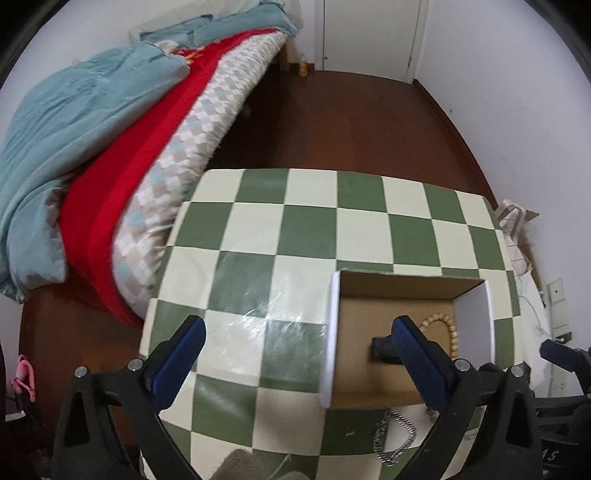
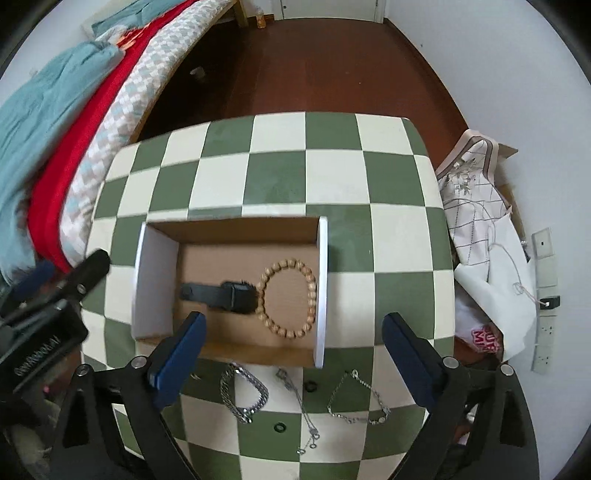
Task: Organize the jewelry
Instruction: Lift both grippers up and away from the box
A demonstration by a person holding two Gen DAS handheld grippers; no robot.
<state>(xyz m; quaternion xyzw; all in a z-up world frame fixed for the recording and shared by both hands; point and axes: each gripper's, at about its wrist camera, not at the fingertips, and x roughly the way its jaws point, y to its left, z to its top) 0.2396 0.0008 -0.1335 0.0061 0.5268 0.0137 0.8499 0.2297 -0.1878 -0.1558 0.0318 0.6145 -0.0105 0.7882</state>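
An open cardboard box [image 2: 325, 280] with white end walls sits on the green-and-cream checkered table [image 2: 280, 177]. Inside lie a wooden bead bracelet [image 2: 312, 291] and a black watch [image 2: 221, 293]. In front of the box lie a thick silver chain bracelet [image 2: 242, 393], a thin necklace [image 2: 301, 406], a fine silver bracelet [image 2: 356, 400] and two small dark rings [image 2: 311, 386]. My right gripper [image 2: 291, 358] is open and empty above the box's near edge. My left gripper [image 1: 299, 365] is open and empty, left of the box [image 1: 332, 332]; the beads [image 1: 448, 332] and silver chain [image 1: 393, 437] show there.
A bed with teal, red and patterned bedding [image 1: 110, 147] stands left of the table. Dark wooden floor [image 1: 351, 118] and a white door [image 1: 369, 33] lie beyond. Cloth and bags [image 2: 480, 229] are piled right of the table by wall sockets [image 2: 545, 254].
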